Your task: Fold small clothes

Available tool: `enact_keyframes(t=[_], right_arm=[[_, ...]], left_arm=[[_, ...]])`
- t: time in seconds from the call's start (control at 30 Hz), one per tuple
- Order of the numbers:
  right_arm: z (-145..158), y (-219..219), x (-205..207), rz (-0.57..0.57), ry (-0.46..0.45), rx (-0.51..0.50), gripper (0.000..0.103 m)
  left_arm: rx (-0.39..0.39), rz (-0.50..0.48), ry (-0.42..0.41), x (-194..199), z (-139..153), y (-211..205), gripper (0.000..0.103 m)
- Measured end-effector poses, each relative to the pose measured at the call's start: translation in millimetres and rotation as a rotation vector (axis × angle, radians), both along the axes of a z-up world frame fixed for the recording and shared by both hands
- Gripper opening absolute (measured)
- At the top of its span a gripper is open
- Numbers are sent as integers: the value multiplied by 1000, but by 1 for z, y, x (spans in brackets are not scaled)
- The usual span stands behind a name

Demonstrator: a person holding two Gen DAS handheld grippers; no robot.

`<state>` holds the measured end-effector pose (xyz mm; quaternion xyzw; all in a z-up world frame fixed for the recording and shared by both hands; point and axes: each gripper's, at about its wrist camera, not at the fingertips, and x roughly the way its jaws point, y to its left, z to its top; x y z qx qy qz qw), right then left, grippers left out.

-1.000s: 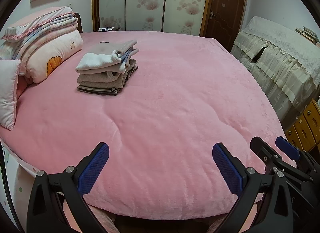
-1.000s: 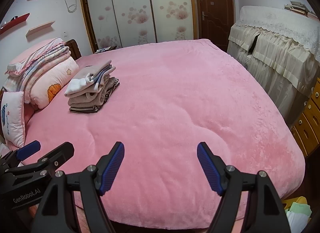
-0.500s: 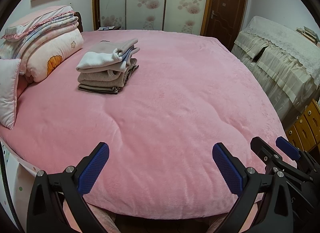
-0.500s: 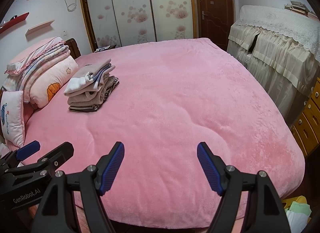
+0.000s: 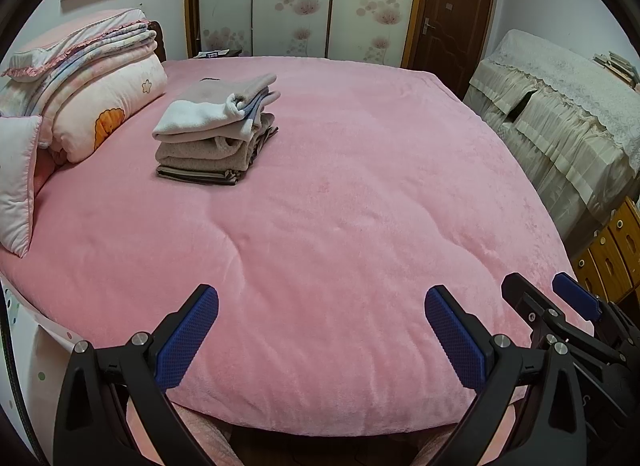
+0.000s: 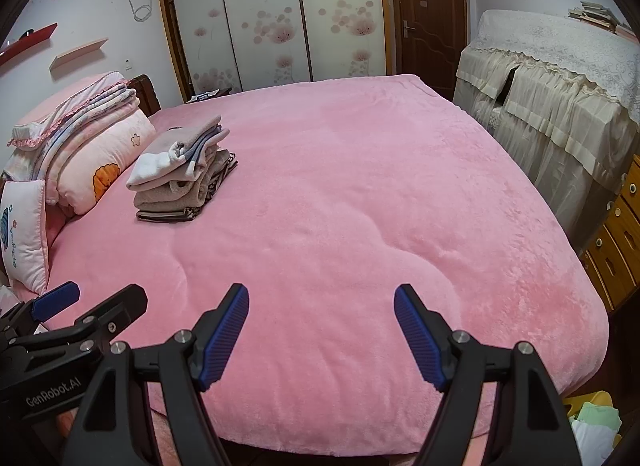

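A stack of folded small clothes (image 5: 216,133) (image 6: 184,169), beige, white and striped, lies on the far left part of the pink bed (image 5: 340,205) (image 6: 340,193). My left gripper (image 5: 320,326) hovers open over the bed's near edge, nothing between its blue pads. My right gripper (image 6: 322,326) stands open beside it, also empty. Each gripper shows at the edge of the other's view: the right gripper (image 5: 560,306) at the lower right, the left gripper (image 6: 72,306) at the lower left. Both are far from the stack.
Folded quilts and pillows (image 5: 80,97) (image 6: 80,153) pile up at the bed's left end. A cloth-covered cabinet (image 5: 560,113) (image 6: 560,97) and wooden drawers (image 6: 616,242) stand to the right. A yellow basket with light clothes (image 6: 592,422) sits on the floor at lower right.
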<state>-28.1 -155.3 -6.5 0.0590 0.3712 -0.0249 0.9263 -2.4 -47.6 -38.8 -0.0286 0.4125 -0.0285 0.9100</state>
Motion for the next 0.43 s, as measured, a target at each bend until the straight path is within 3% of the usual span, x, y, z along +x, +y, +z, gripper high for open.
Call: enact_keyframes(t=[0.43], right_arm=[[0, -1, -2, 0, 2, -1, 76]], left_arm=[[5, 2, 3, -1, 3, 0, 103]])
